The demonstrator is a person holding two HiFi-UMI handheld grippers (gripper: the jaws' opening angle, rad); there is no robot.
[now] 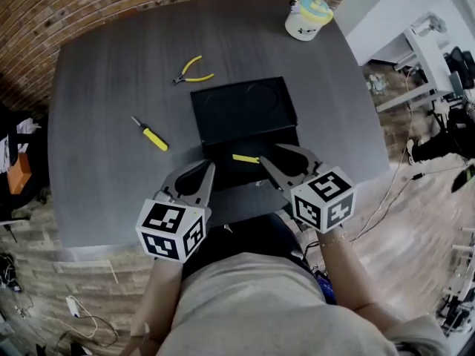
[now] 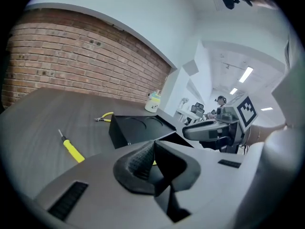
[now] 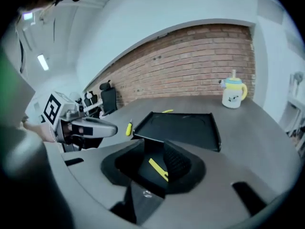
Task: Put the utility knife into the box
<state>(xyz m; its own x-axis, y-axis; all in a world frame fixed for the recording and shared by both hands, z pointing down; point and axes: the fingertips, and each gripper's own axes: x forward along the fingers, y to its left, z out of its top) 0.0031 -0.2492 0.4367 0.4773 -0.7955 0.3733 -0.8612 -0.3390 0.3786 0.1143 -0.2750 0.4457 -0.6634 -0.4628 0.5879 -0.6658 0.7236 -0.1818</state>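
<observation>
Right gripper jaws apart, empty | utility knife just left, lying crosswise in box | right side nearer

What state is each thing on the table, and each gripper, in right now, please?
box, open, lid swung back
knife, lying loose inside the box
left gripper, shut, empty
right gripper, open, empty, over the knife
pliers, lying on the table
screwdriver, lying on the table
cup, upright, capped
</observation>
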